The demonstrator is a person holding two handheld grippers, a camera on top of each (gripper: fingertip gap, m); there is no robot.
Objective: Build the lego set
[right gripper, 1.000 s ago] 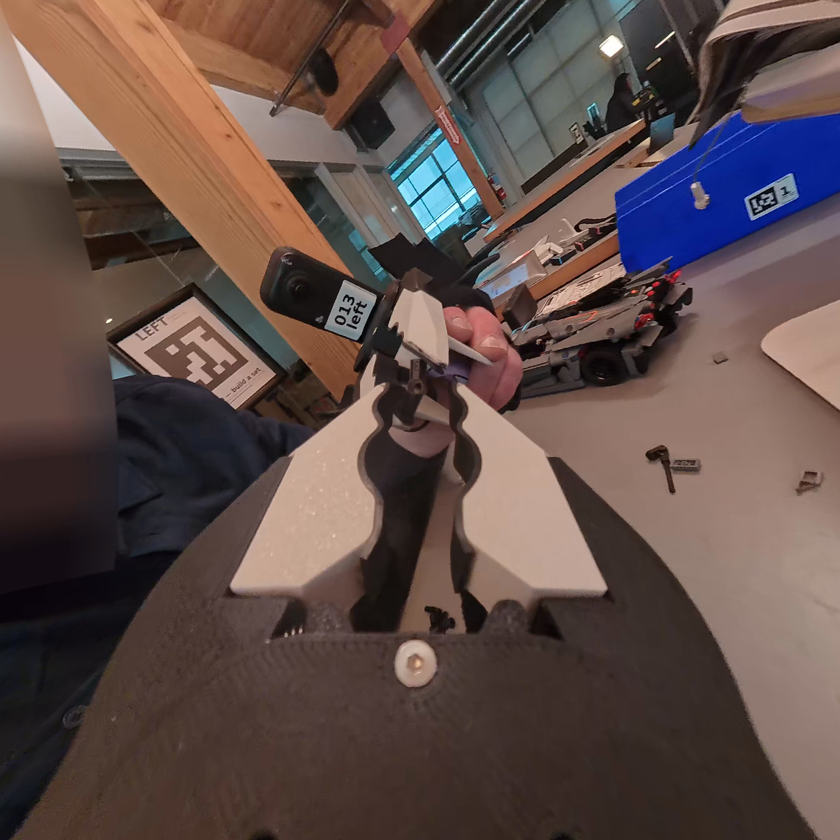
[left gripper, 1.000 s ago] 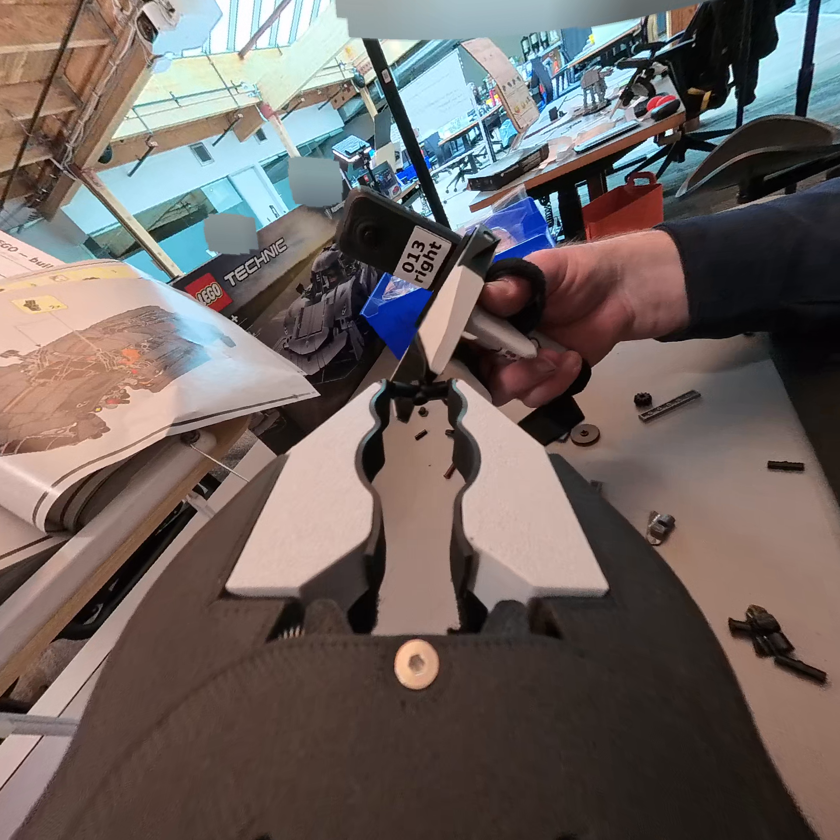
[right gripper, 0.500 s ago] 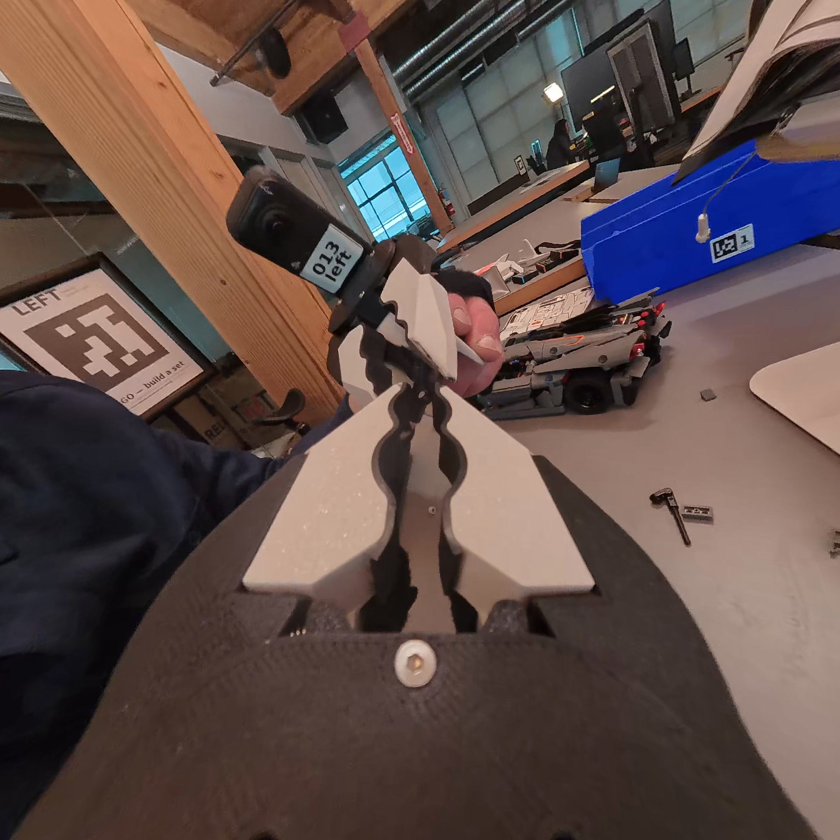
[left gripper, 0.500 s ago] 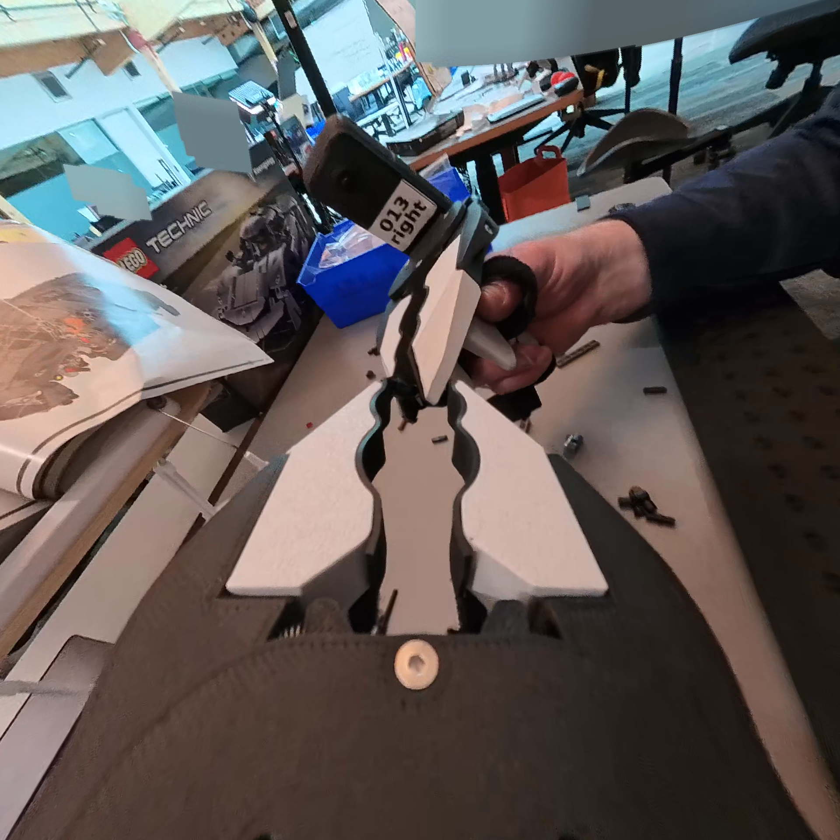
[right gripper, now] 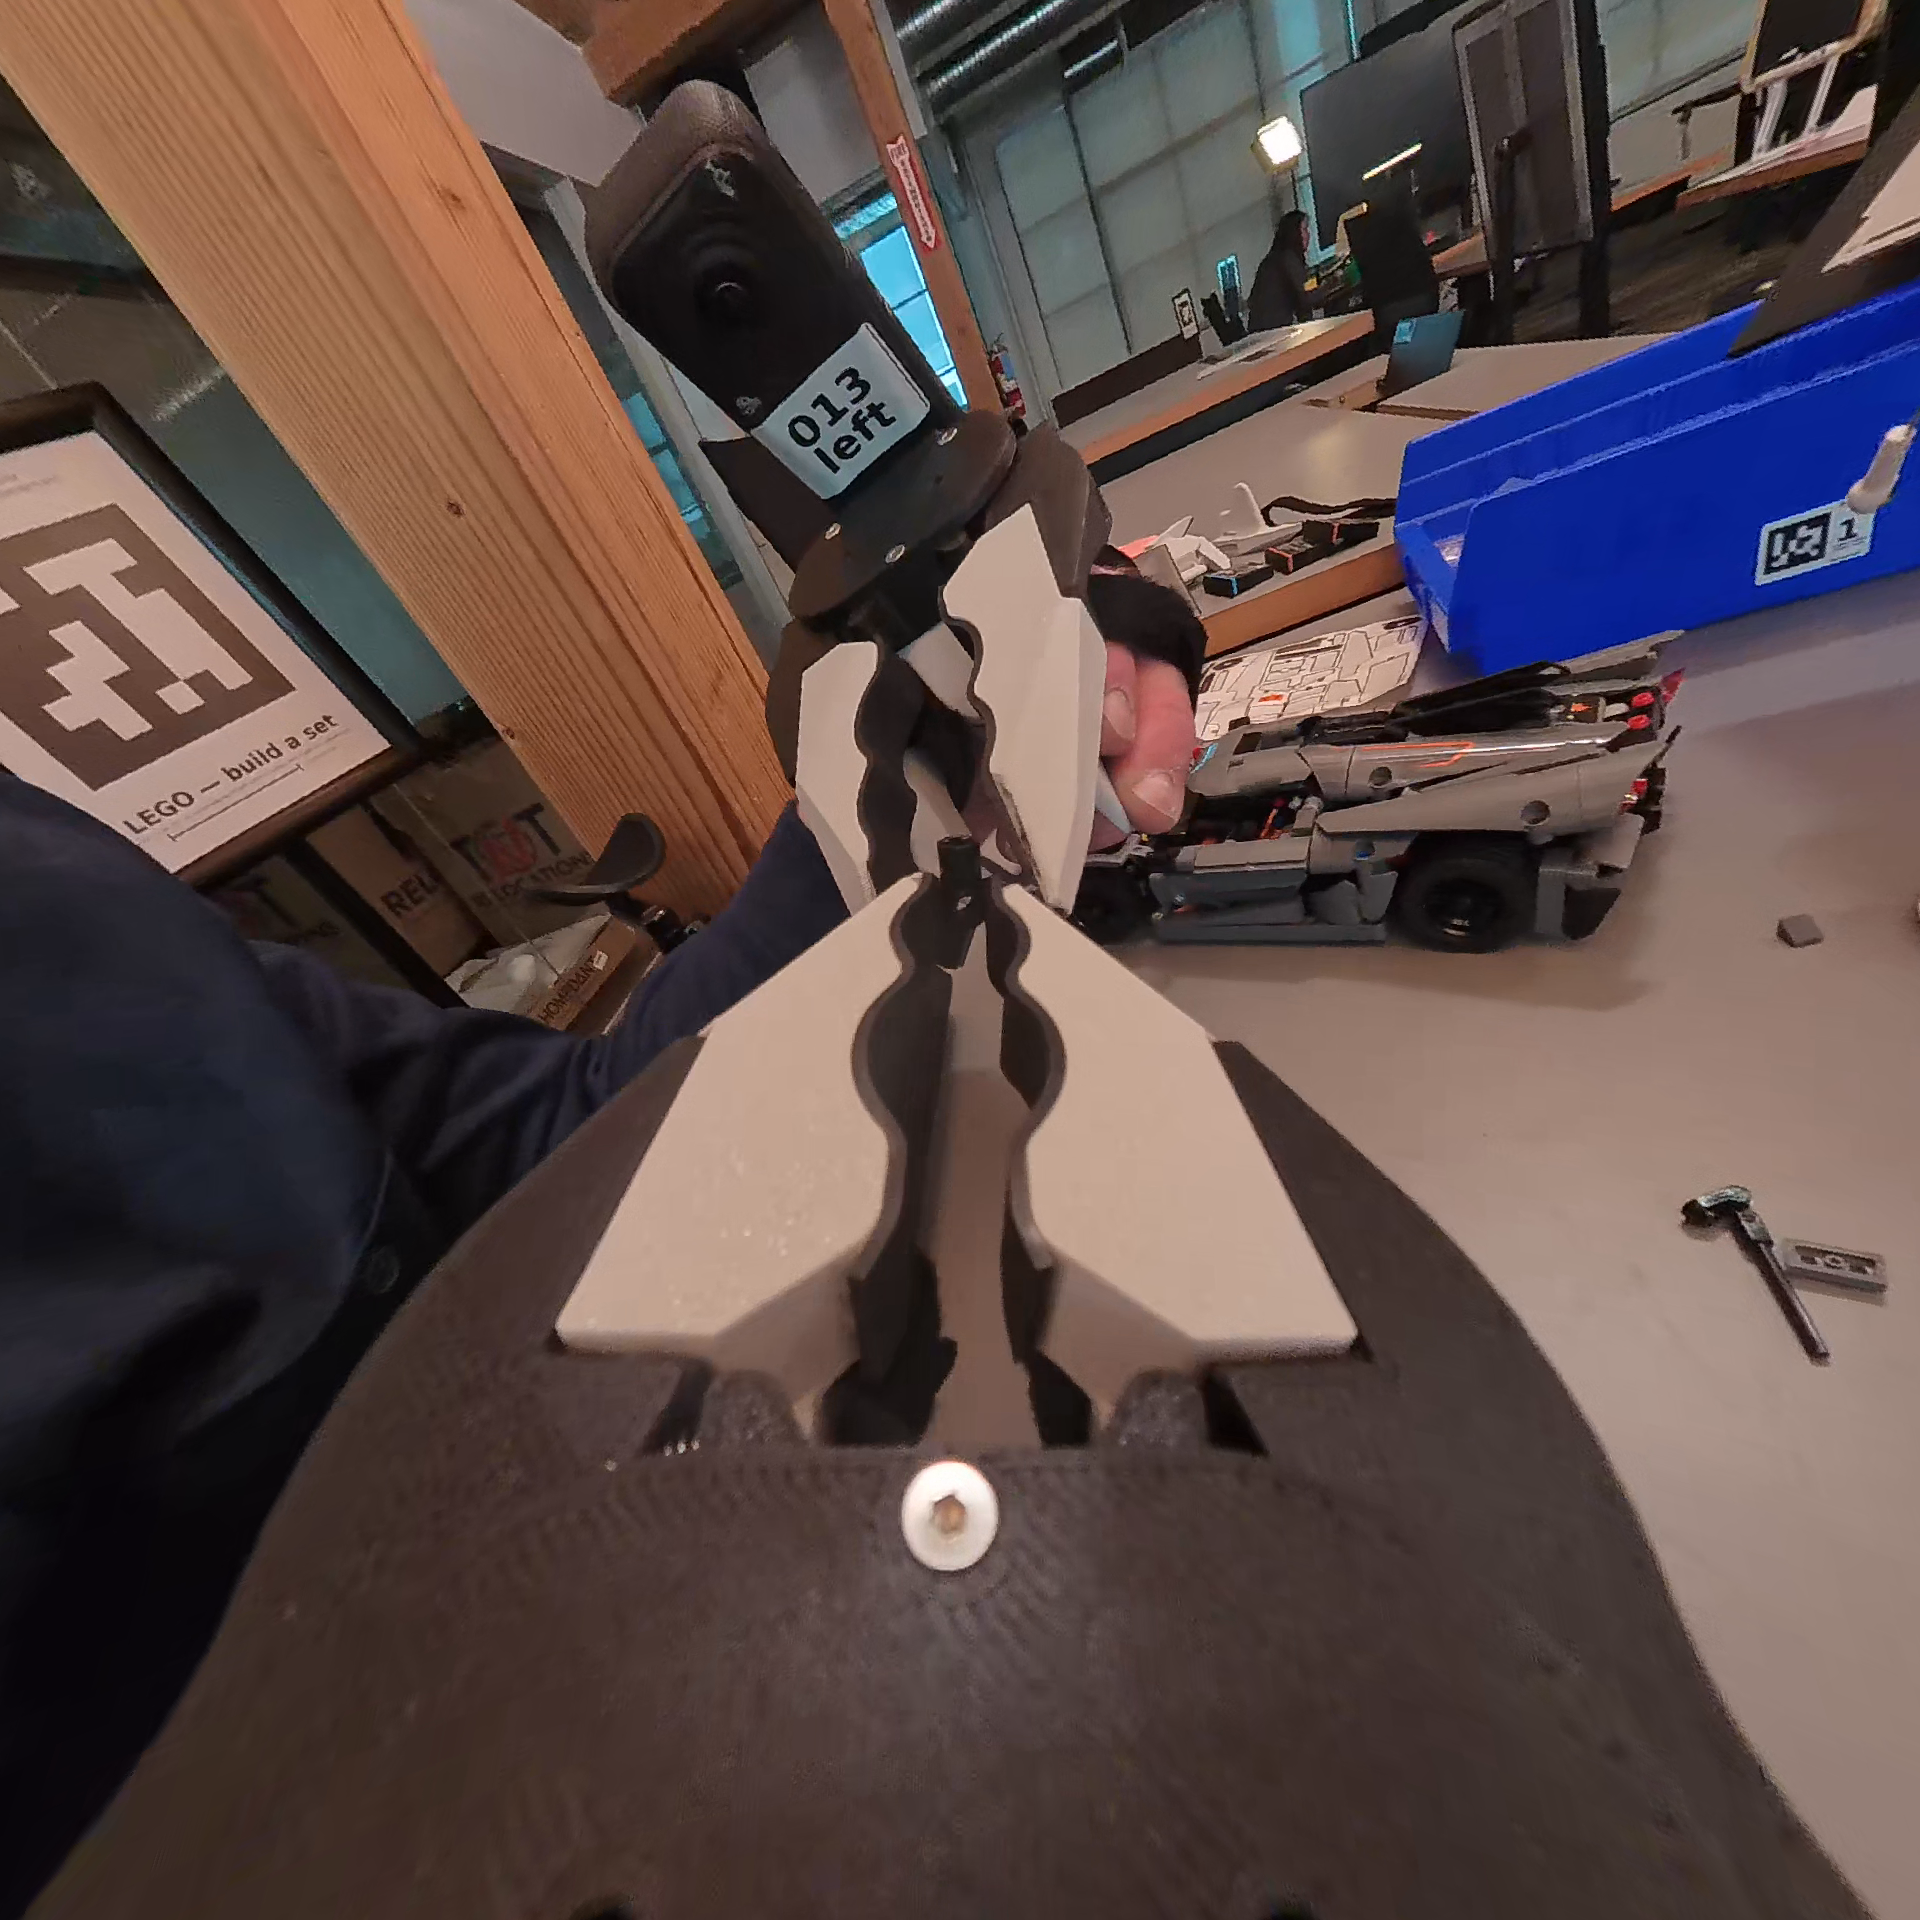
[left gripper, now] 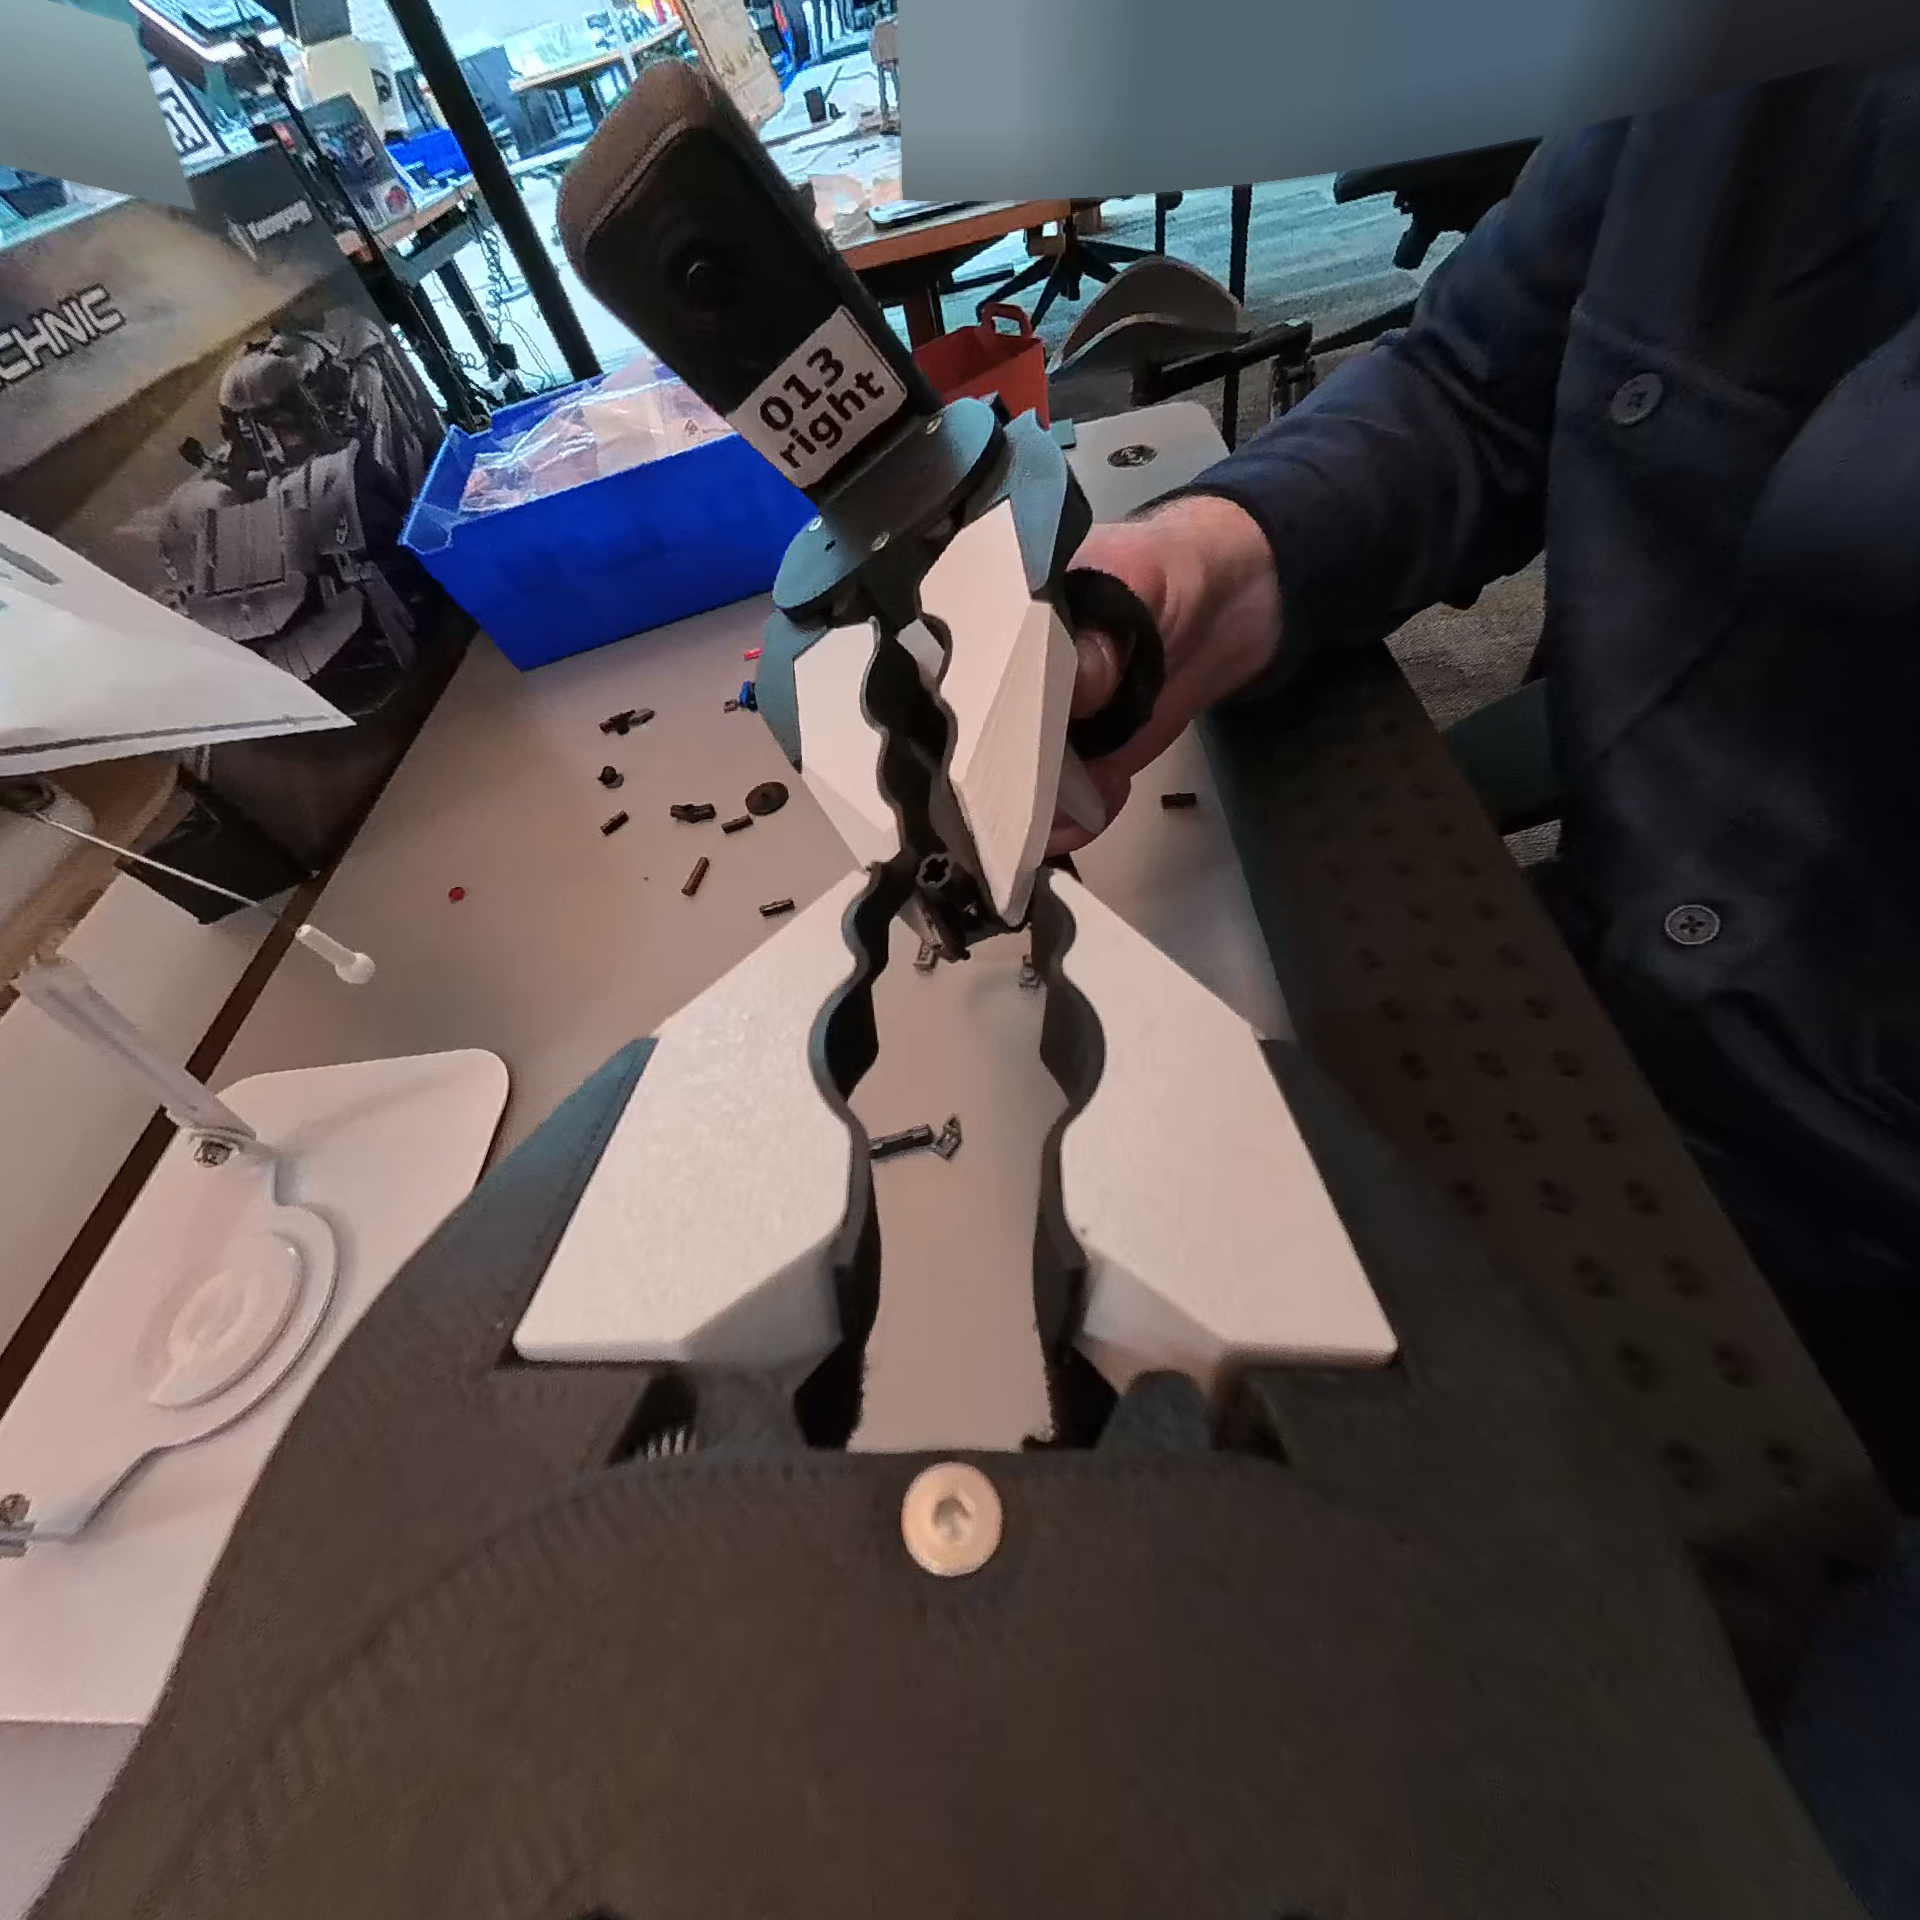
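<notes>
Both grippers meet tip to tip above the grey worktop (left gripper: 499, 935). Left gripper (left gripper: 961, 909) stands parted in its own view, its white fingers (left gripper: 727, 1122) well apart, with the tips of the right gripper reaching into the gap. Right gripper (right gripper: 961, 914) is nearly closed and pinches a small black lego pin (right gripper: 958, 899) upright between its tips; seen from the left wrist, the same piece shows as a dark round end (left gripper: 935, 868) at those tips, and whether the left gripper touches it is hard to tell. Between the left fingers a few small dark parts (left gripper: 920, 1138) lie on the worktop. Farther off on the left, more loose black pieces (left gripper: 691, 816) are scattered, and beyond them sits a blue bin (left gripper: 603, 561) holding clear bags. From the right wrist, a black axle with a grey plate (right gripper: 1782, 1252) lies on the right, and the grey lego car (right gripper: 1423, 810) stands farther back, in front of another blue bin (right gripper: 1662, 499).
</notes>
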